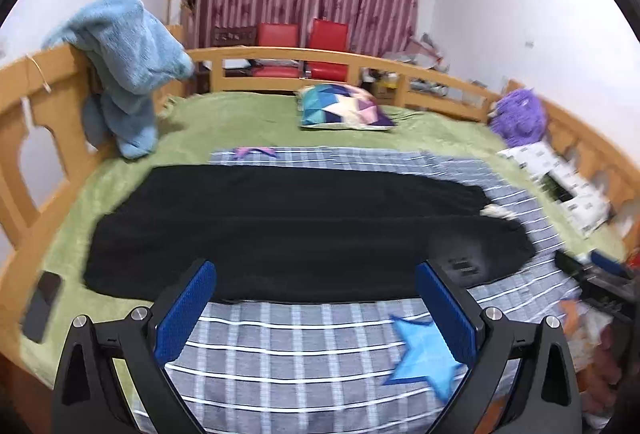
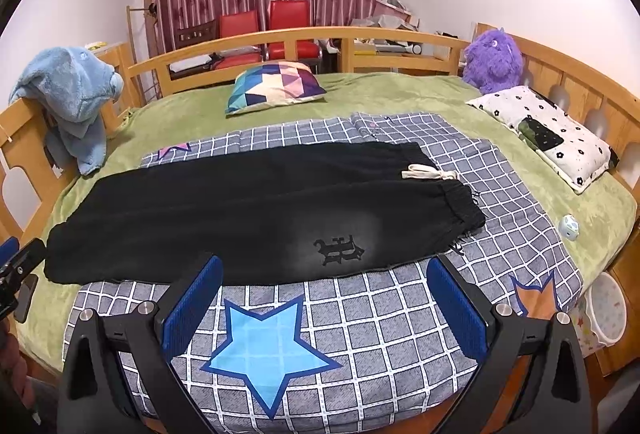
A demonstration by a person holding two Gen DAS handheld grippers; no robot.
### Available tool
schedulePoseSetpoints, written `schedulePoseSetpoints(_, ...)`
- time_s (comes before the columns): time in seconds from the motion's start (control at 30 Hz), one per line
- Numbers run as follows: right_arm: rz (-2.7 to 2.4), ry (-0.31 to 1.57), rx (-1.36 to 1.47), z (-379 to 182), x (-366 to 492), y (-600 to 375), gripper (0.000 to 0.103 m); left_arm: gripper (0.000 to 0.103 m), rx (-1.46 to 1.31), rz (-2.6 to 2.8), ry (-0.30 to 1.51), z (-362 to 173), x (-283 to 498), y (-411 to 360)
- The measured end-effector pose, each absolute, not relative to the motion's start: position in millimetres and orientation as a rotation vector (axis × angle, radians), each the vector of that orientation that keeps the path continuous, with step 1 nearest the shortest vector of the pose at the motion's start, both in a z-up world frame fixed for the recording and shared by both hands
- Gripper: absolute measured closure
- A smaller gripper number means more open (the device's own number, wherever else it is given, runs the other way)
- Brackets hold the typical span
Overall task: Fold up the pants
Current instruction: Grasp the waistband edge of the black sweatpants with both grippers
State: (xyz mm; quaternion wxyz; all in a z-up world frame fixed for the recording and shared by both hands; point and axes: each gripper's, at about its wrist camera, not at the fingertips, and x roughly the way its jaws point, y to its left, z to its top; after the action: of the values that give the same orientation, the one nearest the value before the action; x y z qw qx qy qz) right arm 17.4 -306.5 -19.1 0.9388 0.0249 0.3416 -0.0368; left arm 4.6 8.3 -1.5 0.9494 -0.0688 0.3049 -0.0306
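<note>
Black pants [image 2: 224,205] lie flat and lengthwise on a grey checked quilt [image 2: 360,334], waistband and white drawstring [image 2: 430,173] to the right, leg ends to the left. They also show in the left wrist view [image 1: 280,230], blurred. My left gripper [image 1: 316,274] is open and empty, hovering just short of the pants' near edge. My right gripper [image 2: 324,270] is open and empty, near the near edge by the dark logo [image 2: 340,249]. The left gripper's body [image 2: 18,266] shows at the right wrist view's left edge.
The quilt lies on a green blanket [image 2: 380,93] on a wooden-railed bed [image 2: 304,33]. A patterned cushion [image 2: 276,83], purple plush toy [image 2: 494,59], white floral pillow [image 2: 548,135], blue towel on the rail [image 2: 72,89], a phone [image 1: 42,300] and a small round toy [image 2: 569,226] lie around.
</note>
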Motion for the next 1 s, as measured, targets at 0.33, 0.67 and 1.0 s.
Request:
schedulePoseSetpoints(0.33, -0.077, 0.698, 0.114, -32, 37, -312, 0.002, 0.0, -0.192, -0.075, 0.655, -20, 30, 15)
schedulePoseSetpoints(0.67, -0.003, 0.652, 0.013, -9, 78, -304, 0.002, 0.001, -0.204, -0.131, 0.656, -1, 69, 44)
schedulePoseSetpoints(1.0, 0.034, 0.692, 0.035, -48, 121, -347, 0.018, 0.013, -0.279, -0.048, 0.857, -76, 112, 104)
